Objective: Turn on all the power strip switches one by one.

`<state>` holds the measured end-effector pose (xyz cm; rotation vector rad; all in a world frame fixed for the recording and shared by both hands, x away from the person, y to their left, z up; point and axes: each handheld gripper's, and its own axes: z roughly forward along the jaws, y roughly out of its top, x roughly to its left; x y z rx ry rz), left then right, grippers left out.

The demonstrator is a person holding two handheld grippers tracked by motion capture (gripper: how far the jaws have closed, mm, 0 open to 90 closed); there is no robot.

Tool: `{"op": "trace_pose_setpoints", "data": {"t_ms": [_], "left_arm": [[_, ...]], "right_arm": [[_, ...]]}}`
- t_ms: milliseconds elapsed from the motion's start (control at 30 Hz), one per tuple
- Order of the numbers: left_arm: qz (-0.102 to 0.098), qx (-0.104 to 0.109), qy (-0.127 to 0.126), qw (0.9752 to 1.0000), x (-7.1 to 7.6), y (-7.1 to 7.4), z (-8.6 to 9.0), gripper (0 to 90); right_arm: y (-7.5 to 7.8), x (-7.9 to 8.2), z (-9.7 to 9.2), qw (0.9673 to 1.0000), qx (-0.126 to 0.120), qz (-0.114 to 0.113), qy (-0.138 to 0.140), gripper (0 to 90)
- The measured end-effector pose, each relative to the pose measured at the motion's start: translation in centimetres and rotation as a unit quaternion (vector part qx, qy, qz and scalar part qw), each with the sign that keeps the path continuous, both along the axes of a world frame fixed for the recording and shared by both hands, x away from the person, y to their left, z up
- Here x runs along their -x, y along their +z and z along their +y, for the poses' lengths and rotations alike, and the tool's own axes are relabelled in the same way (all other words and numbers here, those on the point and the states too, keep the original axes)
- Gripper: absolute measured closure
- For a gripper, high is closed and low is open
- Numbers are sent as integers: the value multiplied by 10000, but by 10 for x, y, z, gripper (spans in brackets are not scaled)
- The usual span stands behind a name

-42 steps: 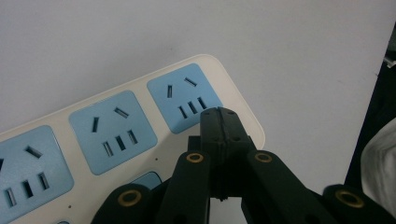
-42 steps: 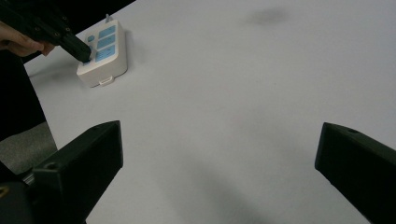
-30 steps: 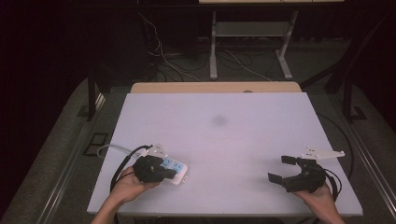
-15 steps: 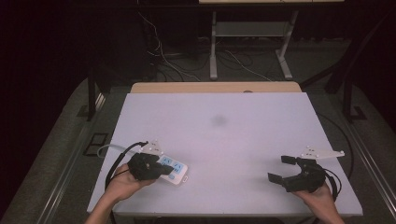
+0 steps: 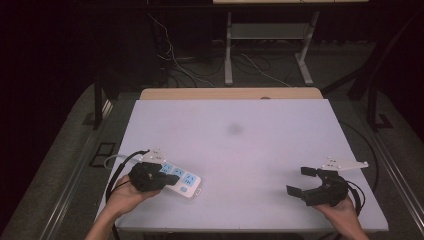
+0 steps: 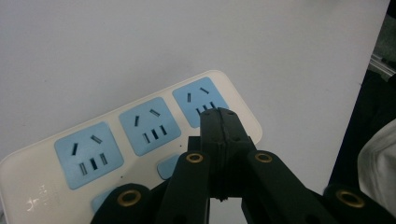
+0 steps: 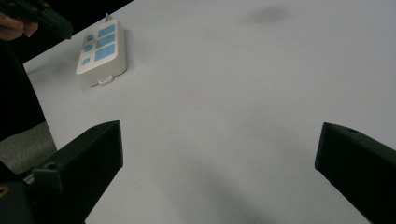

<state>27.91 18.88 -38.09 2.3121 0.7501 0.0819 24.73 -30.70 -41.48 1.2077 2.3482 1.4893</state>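
Note:
A white power strip with three blue sockets lies flat near the table's front left, also seen in the left gripper view and far off in the right gripper view. My left gripper is over the strip's left part with its jaws shut together and nothing between them. Its closed tips sit over the end socket; I cannot tell whether they touch it. My right gripper rests at the front right, jaws spread wide and open over bare table.
The white table top has a faint dark smudge near its middle. The strip's white cable runs off the left edge. Cables and a metal stand's legs are on the dark floor beyond the far edge.
My left gripper has drawn back slightly to the left over the power strip, which has stayed put. The right gripper has not moved.

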Motion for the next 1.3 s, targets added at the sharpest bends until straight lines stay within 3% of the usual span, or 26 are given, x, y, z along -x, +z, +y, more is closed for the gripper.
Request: {"op": "trace_pose_setpoints", "data": {"t_ms": [633,1300], "left_arm": [[38,-10,228,9997,-6,-5,13,893],[217,-256,234,9992,-15,-19,11,893]], "right_arm": [[-1,0,1,10000,15,17,7,8],[-1,0,1,10000,35,18,23,8]]}}
